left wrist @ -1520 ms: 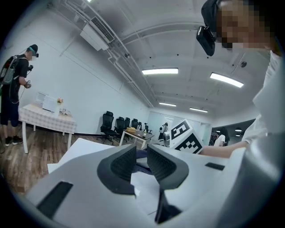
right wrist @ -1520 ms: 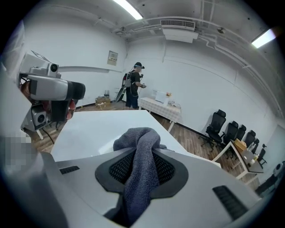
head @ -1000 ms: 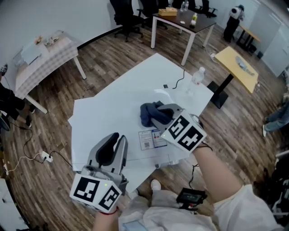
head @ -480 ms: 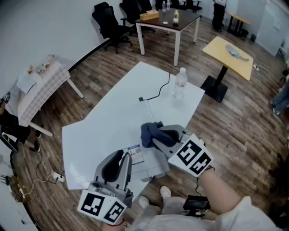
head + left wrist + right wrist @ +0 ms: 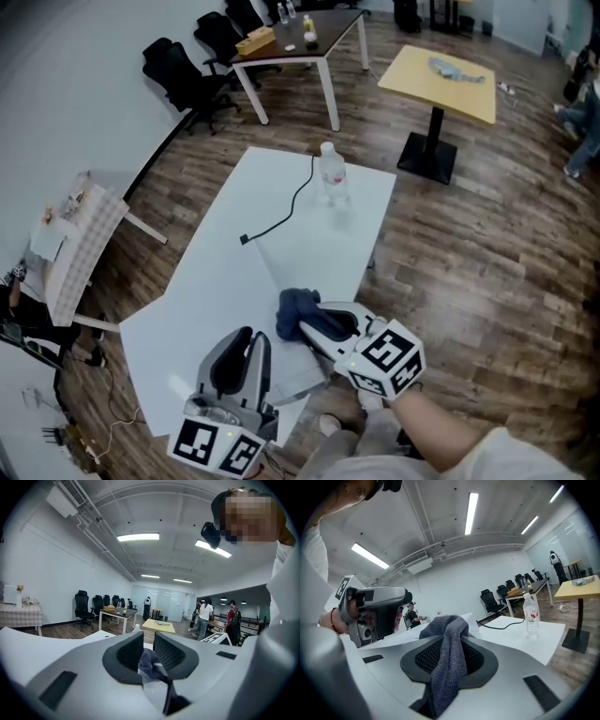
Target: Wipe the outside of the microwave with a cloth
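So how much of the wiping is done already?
Done: the cloth is picked up. In hand: the right claw is shut on it, and the left claw is open and empty. Left: the wiping itself, because I can't see the cloth rubbing on anything.

- left gripper (image 5: 242, 339) hangs over the near corner of the white table (image 5: 234, 272), jaws a bit apart, nothing in them
- right gripper (image 5: 302, 317) over that table's near edge too, clamped on the cloth (image 5: 289, 306), forearm (image 5: 441, 439) trailing back
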